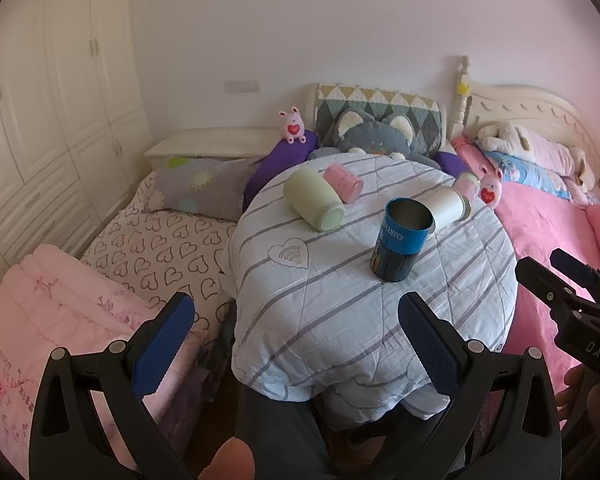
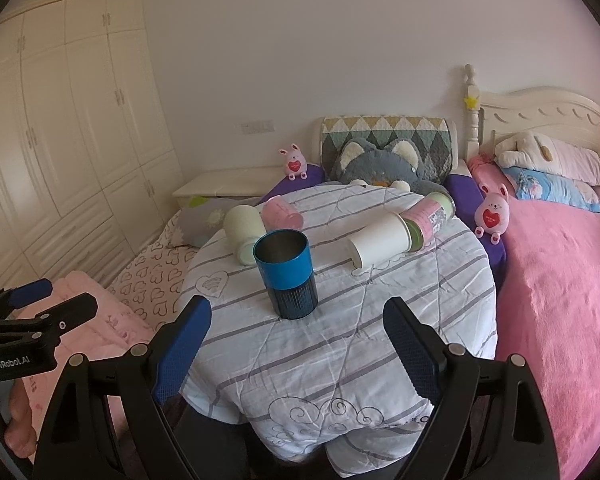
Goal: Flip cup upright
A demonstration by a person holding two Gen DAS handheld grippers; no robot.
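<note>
Cup upright on the counter, both tools back from it.

Left hand-held gripper point(image 1: 296, 344) and right hand-held gripper point(image 2: 296, 354) hang released and empty near the counter's point(image 2: 340, 340) front edge. Blue cup point(image 2: 287, 276) stands mouth-up mid-counter with bare cloth around it; green cup point(image 1: 315, 206), pink cup point(image 1: 345, 182) and white cup point(image 2: 380, 242) lie tipped towards the rear edge.

At your twelve o'clock a grey cat plush point(image 2: 374, 162) leans on a diamond-patterned cushion point(image 2: 388, 130). A pink blanket point(image 2: 556, 280) lies at three o'clock, white wardrobes point(image 2: 60, 120) at nine.
</note>
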